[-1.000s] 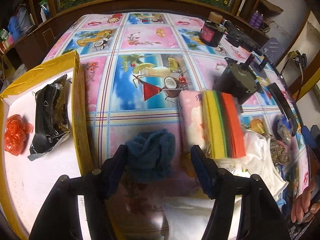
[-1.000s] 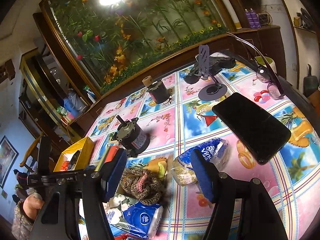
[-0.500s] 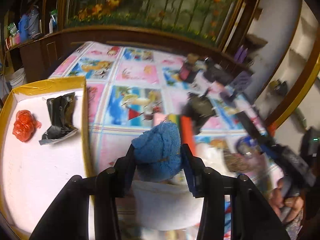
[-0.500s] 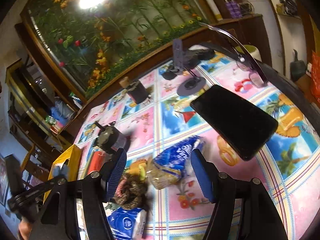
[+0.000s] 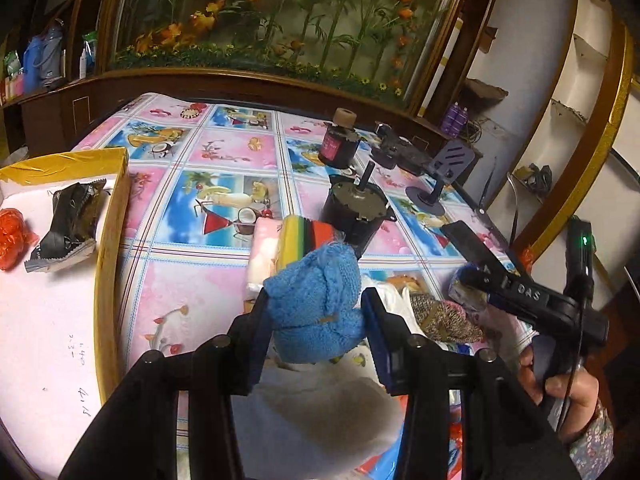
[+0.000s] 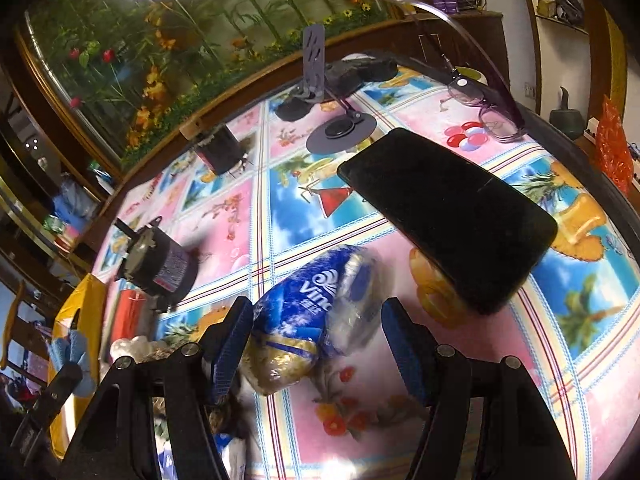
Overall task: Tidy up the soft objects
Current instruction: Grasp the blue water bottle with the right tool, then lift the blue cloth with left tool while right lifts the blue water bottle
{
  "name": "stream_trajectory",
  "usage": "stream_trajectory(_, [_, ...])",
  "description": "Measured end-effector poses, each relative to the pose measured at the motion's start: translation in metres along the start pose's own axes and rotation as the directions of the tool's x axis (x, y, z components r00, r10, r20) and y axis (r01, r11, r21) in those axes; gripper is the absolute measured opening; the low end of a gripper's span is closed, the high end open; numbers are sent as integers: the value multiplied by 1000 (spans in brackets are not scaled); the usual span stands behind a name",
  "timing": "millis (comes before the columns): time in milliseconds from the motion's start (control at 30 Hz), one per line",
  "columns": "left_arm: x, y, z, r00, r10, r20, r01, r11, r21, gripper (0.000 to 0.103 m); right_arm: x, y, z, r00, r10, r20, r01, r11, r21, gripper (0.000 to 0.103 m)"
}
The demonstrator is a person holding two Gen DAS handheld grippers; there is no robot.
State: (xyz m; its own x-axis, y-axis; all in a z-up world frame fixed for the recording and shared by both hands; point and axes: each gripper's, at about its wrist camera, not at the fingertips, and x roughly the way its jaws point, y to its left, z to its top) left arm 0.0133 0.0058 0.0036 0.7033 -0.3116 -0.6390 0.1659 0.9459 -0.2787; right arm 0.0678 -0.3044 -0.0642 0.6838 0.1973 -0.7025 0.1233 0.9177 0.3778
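My left gripper is shut on a blue knitted cloth and holds it above the table; the cloth also shows far left in the right wrist view. A yellow-walled box with a white floor lies to its left, holding a red item and a black wrapper. My right gripper is open, its jaws on either side of a blue tissue packet lying on the table. A brown knitted item, a white cloth and a striped sponge pack lie near the left gripper.
A black motor, a dark bottle, a phone stand, a black phone and glasses sit on the patterned tablecloth. The right gripper's body is at the right.
My left gripper closed on the blue cloth and lifted it off the table. My right gripper moved down and closer to the blue tissue packet, which now lies between its open jaws.
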Motion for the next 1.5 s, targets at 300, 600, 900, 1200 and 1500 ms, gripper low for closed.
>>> stream_trajectory(300, [2, 4, -1, 1000, 9, -3, -9, 1000, -3, 43, 12, 36, -3, 1000, -3, 8, 4, 985, -171, 32])
stream_trajectory(600, [-1, 2, -1, 1000, 13, 24, -13, 1000, -3, 43, -21, 51, -8, 990, 52, 132, -21, 973, -230, 32])
stream_trajectory(900, [0, 2, -2, 1000, 12, 14, -13, 1000, 3, 43, -21, 60, -14, 991, 80, 110, -48, 963, -265, 32])
stream_trajectory(1200, [0, 1, -2, 1000, 12, 12, -12, 1000, 2, 43, -20, 61, -14, 990, 91, 108, -59, 961, -272, 32])
stream_trajectory(1500, [1, 1, -3, 1000, 13, 10, -13, 1000, 5, 43, -21, 62, -15, 990, 95, 108, -63, 960, -272, 32])
